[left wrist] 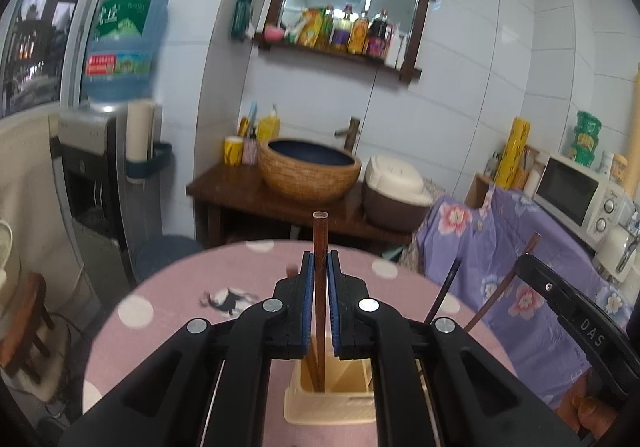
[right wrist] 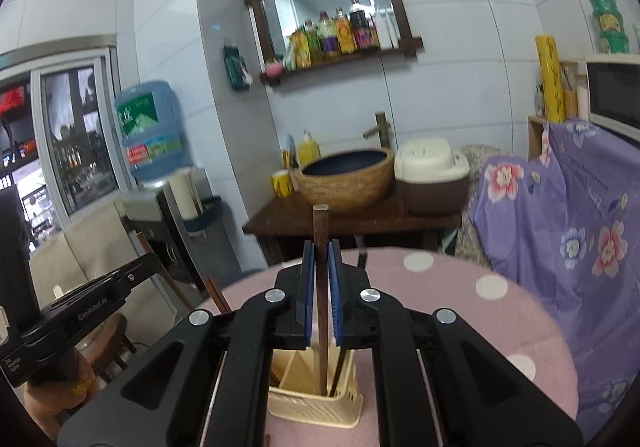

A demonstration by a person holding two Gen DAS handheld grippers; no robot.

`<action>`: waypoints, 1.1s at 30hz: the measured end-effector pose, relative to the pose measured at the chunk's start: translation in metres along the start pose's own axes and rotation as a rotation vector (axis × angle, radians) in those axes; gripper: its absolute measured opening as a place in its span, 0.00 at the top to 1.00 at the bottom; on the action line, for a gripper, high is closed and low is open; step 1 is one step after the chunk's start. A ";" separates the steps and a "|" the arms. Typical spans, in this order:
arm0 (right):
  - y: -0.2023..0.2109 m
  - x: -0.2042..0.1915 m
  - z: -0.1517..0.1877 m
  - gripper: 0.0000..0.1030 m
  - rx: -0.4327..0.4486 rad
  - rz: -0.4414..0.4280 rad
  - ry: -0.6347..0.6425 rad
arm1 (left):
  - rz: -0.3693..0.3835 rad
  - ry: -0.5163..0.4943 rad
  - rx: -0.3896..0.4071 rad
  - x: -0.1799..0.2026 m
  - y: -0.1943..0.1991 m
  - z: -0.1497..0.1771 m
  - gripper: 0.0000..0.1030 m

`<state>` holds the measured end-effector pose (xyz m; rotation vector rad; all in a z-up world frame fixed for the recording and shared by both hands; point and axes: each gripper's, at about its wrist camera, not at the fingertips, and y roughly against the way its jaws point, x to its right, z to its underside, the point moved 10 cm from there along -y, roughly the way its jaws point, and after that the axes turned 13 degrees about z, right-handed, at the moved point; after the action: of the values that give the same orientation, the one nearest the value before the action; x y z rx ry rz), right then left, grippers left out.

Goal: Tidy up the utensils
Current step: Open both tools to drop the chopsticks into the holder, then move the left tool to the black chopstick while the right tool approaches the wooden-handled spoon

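The left tool [left wrist: 320, 287] is clenched on a brown chopstick [left wrist: 320, 239], its blue pads [left wrist: 307, 303] pressed to either side of the stick with no gap showing. The stick stands upright between them, its top end above the pads and its lower end down inside a cream holder [left wrist: 330, 403] that sits on the pink dotted surface [left wrist: 168, 311]. Held this way, the stick seems lined up to drop straight into a compartment rather than tip against the wall.

The right tool [right wrist: 321, 287] is likewise closed on a second chopstick [right wrist: 321, 231], also vertical, its tip reaching into the same holder [right wrist: 316, 407]. From the right wrist view the holder has an inner divider, and this stick goes into the right-hand part; which part the left stick occupies I cannot tell for sure. Other dark sticks [left wrist: 442, 299] lean out of the holder to the right in the left view.

Both tools hover just above the holder, close beside one another, each body visible at the edge of the other's view. The upright grips probably serve to keep the sticks from catching on the rim. Judging by the tips already inside, the step in hand is placing, with release remaining.
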<state>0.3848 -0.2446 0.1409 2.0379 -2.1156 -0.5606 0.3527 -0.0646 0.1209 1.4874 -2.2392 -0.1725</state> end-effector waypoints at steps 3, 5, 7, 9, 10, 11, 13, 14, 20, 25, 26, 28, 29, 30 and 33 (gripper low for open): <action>-0.013 0.005 0.019 0.92 -0.035 0.008 -0.011 | 0.000 0.017 -0.038 -0.008 -0.009 0.023 0.92; -0.018 0.007 0.026 0.92 -0.046 0.012 -0.015 | -0.002 0.029 -0.060 -0.012 -0.015 0.035 0.92; -0.020 0.010 0.028 0.92 -0.044 0.019 -0.021 | -0.007 0.037 -0.075 -0.015 -0.019 0.042 0.92; -0.019 0.011 0.029 0.92 -0.041 0.017 -0.022 | -0.009 0.044 -0.072 -0.017 -0.020 0.044 0.92; -0.019 0.010 0.030 0.92 -0.040 0.013 -0.020 | -0.004 0.048 -0.071 -0.017 -0.020 0.045 0.92; -0.018 0.011 0.031 0.91 -0.039 0.023 -0.009 | 0.007 0.047 -0.079 -0.016 -0.020 0.046 0.91; -0.012 0.011 0.034 0.87 -0.024 0.038 0.014 | 0.015 0.044 -0.084 -0.015 -0.018 0.047 0.67; -0.008 0.011 0.037 0.78 -0.017 0.040 0.024 | 0.016 0.044 -0.074 -0.015 -0.012 0.048 0.57; 0.018 0.017 0.074 0.43 -0.037 0.063 0.065 | -0.005 -0.041 -0.095 -0.009 0.022 0.084 0.26; 0.030 0.020 0.146 0.39 -0.152 0.101 0.167 | -0.065 -0.042 -0.212 -0.031 0.038 0.149 0.25; 0.032 0.021 0.163 0.39 -0.180 0.107 0.177 | -0.066 -0.016 -0.239 -0.037 0.041 0.165 0.25; 0.034 0.022 0.194 0.39 -0.236 0.114 0.195 | -0.065 0.024 -0.288 -0.045 0.044 0.193 0.33; 0.036 0.022 0.211 0.39 -0.267 0.115 0.207 | -0.060 0.039 -0.311 -0.047 0.046 0.207 0.38; 0.038 0.021 0.225 0.39 -0.289 0.118 0.208 | -0.057 0.051 -0.327 -0.048 0.049 0.217 0.43; 0.043 0.016 0.259 0.42 -0.350 0.110 0.223 | -0.071 0.055 -0.352 -0.050 0.054 0.240 0.49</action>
<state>0.2508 -0.2182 -0.0839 1.6967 -1.8383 -0.6060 0.2210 -0.0308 -0.0896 1.3605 -1.9886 -0.5137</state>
